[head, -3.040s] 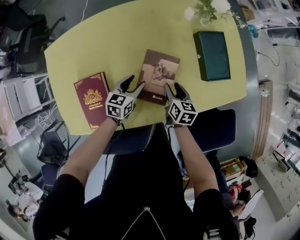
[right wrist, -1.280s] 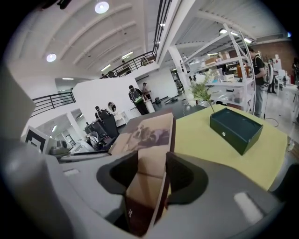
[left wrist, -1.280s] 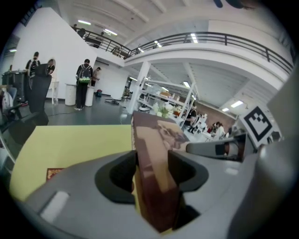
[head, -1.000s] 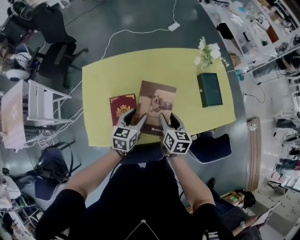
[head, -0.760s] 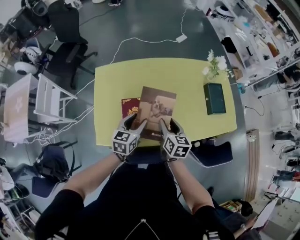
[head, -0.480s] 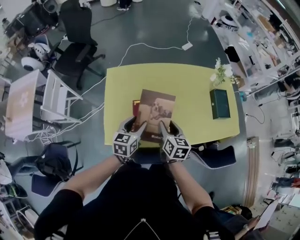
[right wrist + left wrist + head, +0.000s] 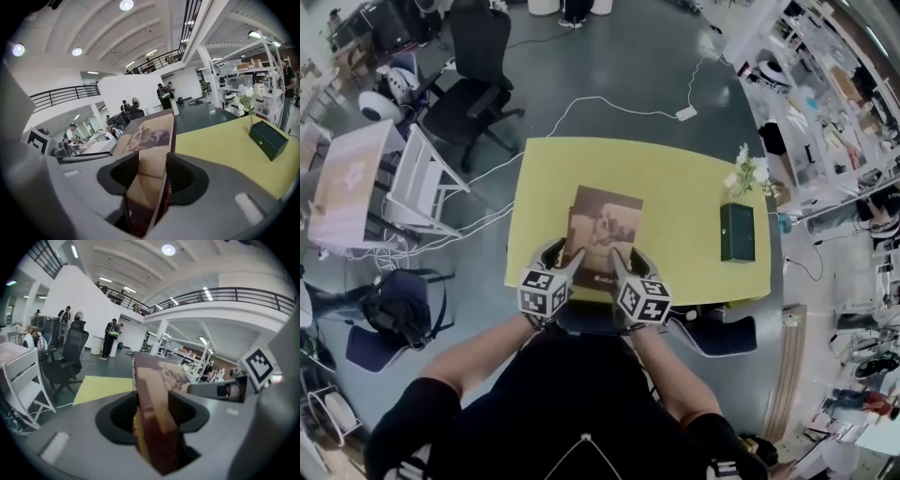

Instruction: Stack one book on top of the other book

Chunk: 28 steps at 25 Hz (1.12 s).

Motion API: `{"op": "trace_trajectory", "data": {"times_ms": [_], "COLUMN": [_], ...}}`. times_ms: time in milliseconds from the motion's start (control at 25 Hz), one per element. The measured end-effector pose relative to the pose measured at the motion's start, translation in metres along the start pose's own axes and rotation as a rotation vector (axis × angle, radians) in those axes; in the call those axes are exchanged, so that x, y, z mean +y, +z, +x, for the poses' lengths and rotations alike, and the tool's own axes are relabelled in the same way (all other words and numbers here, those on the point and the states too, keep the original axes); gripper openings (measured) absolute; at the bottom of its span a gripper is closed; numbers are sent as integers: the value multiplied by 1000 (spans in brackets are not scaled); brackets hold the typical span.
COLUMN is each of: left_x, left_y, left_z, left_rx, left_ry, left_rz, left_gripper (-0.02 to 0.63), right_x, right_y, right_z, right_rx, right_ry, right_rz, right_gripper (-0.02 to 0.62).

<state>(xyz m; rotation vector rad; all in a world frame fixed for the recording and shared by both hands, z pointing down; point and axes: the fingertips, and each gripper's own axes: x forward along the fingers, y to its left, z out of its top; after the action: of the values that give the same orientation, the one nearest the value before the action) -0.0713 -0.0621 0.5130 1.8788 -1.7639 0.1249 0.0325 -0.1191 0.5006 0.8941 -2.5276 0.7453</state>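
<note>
Brown book [image 7: 605,230] clamped at near edge in jaws of left gripper [image 7: 564,259] and right gripper [image 7: 626,264], held over yellow worktop [image 7: 684,187].

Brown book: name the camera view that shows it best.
Head view: the brown book's whole cover shows. Each gripper view shows only a foreshortened strip, clamped in the left gripper or right gripper.

Both arms [image 7: 483,361] reach toward 12 o'clock, side by side. The left gripper [image 7: 564,259] and the right gripper [image 7: 628,263] each pinch the book [image 7: 605,220].
</note>
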Motion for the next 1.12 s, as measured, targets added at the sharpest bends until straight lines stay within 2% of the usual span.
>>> {"op": "trace_trajectory", "data": {"times_ms": [160, 440, 1120], "left_x": [-4, 1, 57], "left_y": [0, -16, -85], "left_z": [7, 21, 93], "left_rx": [10, 41, 137], "left_ry": [38, 72, 90], "left_rz": [-40, -71, -124], "left_gripper": [221, 222, 222], "right_x": [-10, -25, -71], "right_y": [6, -4, -67], "right_z": [9, 28, 114], "right_rx": [24, 62, 188], "right_ry": [38, 56, 56], "right_rz": [-35, -16, 29], "right_gripper": [184, 184, 183]}}
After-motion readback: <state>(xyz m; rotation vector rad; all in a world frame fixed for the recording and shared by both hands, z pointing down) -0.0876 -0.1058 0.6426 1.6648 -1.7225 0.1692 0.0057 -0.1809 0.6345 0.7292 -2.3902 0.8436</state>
